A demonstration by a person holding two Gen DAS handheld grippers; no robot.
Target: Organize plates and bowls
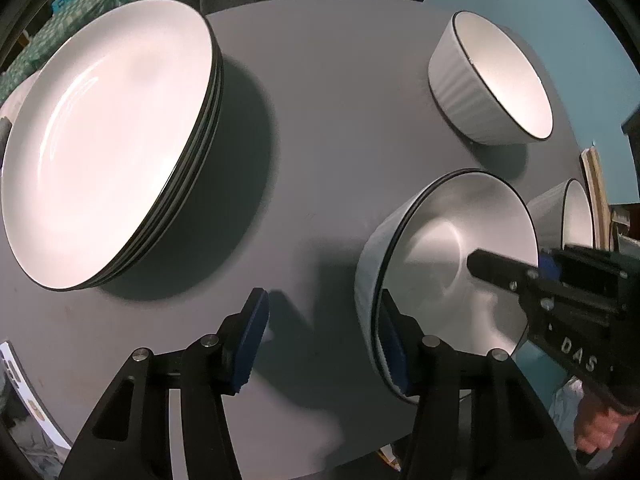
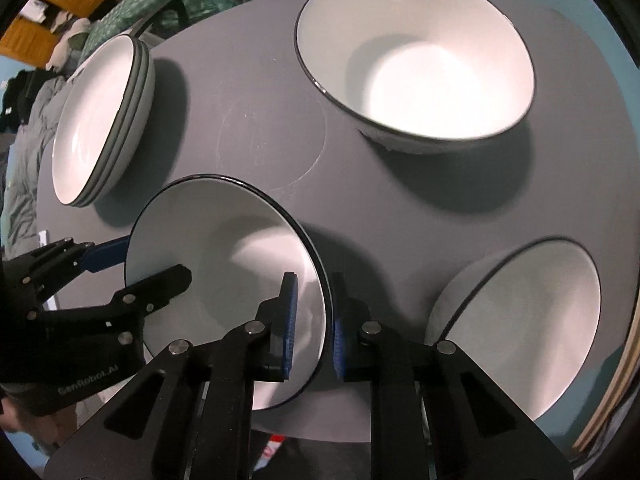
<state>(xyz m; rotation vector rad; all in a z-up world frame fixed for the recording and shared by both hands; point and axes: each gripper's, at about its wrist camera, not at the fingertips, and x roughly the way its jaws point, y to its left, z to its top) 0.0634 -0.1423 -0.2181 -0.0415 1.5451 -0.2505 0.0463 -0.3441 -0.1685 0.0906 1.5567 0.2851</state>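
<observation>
The near bowl (image 2: 224,256) is seated upright on the grey table (image 2: 256,120), mouth upward, nested in a second bowl whose rim (image 1: 400,216) is seen just outside it. Nothing is held in it. Its right wall is clenched by the right gripper (image 2: 312,320). Its left wall is straddled by the left gripper (image 1: 320,340), jaws apart, pads not pressing. Stacked plates (image 1: 108,140) and two single bowls (image 2: 416,60) (image 2: 532,328) are set apart, empty.

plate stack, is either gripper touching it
No, the plate stack sits alone on the table; the left gripper and right gripper straddle a bowl's rim.
</observation>
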